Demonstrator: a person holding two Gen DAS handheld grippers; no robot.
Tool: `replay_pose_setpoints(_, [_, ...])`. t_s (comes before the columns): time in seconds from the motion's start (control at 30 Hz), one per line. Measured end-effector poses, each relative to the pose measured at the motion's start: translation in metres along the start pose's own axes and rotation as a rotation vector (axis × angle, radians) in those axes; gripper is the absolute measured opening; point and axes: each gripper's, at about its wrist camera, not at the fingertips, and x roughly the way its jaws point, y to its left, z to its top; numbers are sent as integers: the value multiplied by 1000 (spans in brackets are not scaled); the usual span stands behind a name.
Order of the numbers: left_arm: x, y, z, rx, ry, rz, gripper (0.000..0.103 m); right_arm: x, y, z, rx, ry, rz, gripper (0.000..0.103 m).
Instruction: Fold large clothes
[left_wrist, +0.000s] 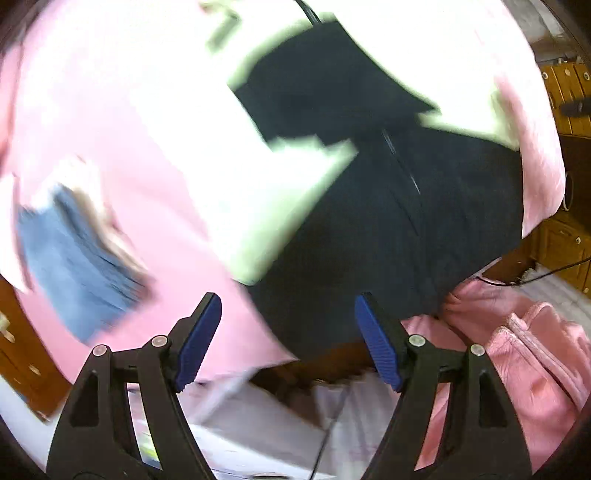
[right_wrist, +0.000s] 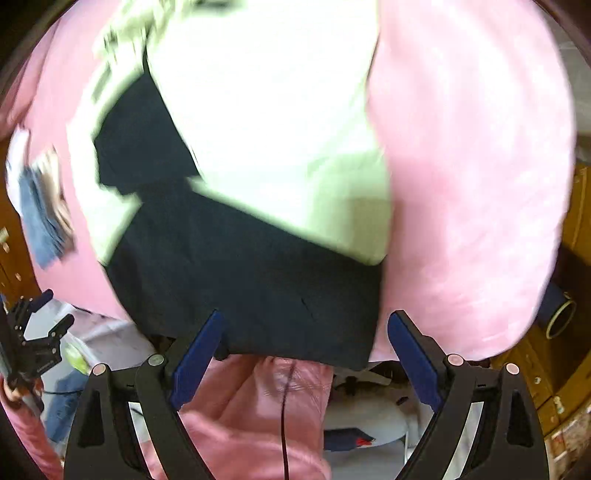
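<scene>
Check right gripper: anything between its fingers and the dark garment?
Nothing visible. The right gripper is open, and the dark garment's near edge lies just ahead of the fingertips on the pink sheet; contact unclear through blur.

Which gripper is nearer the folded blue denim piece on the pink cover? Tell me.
Left. The left gripper has the folded blue denim piece just ahead on its left; the right gripper faces the black garment at its hem, the denim far off at its left.

Black claw (left_wrist: 288, 339) frames, ribbed blue pads (right_wrist: 195, 363), silver screws.
</scene>
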Motion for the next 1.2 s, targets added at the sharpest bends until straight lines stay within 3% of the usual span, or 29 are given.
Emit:
replay_pose_setpoints(0.13, [-104, 73, 49, 8, -118, 68, 78, -131, 14, 45, 52, -139, 40, 92])
replay_pose_setpoints(0.27, [-184, 134, 108, -33, -206, 120, 78, -260, 54, 79, 15, -329, -14, 94])
replay_pose_setpoints(0.4, [-241, 185, 171, -94, -288, 116, 78, -332, 92, 117, -44, -394, 5, 94])
replay_pose_setpoints(0.47, [-255, 204, 207, -132, -342, 80, 79, -352, 110, 143, -47, -433, 54, 94])
replay_pose_setpoints(0.53, [-256, 223, 247, -178, -389, -35, 79, -374, 135, 190, -63, -437, 111, 94])
replay_pose_setpoints(0.63, [-221, 243, 307, -286, -431, -223, 79, -358, 157, 252, -47, -411, 174, 94])
replay_pose_setpoints(0.83, [-102, 253, 381, -382, -444, -372, 77, -269, 147, 357, 1, -396, 397, 94])
replay_pose_setpoints(0.9, [-58, 253, 397, -408, -429, -474, 70, -230, 139, 382, 18, -378, 401, 90])
replay_pose_setpoints(0.93, [-35, 249, 401, -420, -421, -499, 68, -214, 138, 397, 26, -359, 400, 82])
replay_pose_setpoints(0.97, [-15, 249, 409, -434, -409, -514, 68, -195, 137, 412, 42, -332, 400, 73])
replay_pose_setpoints(1.07, [43, 241, 425, -469, -346, -517, 68, -144, 122, 432, 97, -292, 381, 65])
replay_pose_setpoints(1.2, [98, 234, 436, -513, -273, -522, 68, -99, 114, 445, 113, -289, 378, 63])
